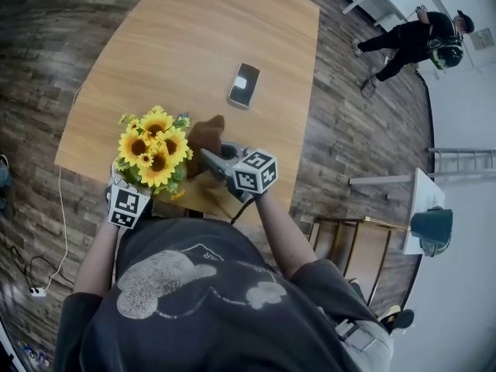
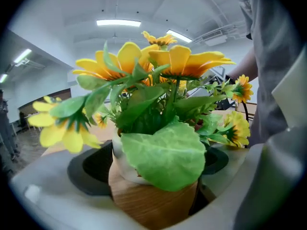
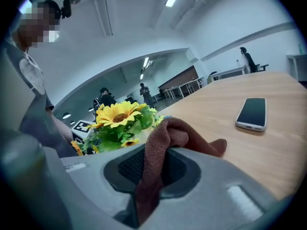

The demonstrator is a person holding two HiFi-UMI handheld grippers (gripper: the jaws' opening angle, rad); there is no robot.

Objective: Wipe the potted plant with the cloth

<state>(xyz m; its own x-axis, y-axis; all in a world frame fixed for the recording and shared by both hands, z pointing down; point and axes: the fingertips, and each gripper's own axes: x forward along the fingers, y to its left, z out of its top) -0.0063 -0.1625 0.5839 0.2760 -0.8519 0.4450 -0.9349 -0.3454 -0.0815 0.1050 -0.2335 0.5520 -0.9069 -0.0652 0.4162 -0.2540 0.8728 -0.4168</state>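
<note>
Brown cloth (image 3: 172,133) is pinched in the closed right tool (image 3: 153,169), bunched above its jaws and trailing down between them. In the head view it sits at 3 o'clock of the plant (image 1: 155,149), just beside the sunflowers; whether it touches them I cannot tell. The left tool (image 2: 154,176), at 7 o'clock of the plant, clamps the wooden pot (image 2: 144,205), jaws wide on either side. The plant stands at the table's (image 1: 201,37) near edge. A phone (image 1: 244,84) lies at 1 o'clock, well apart.
</note>
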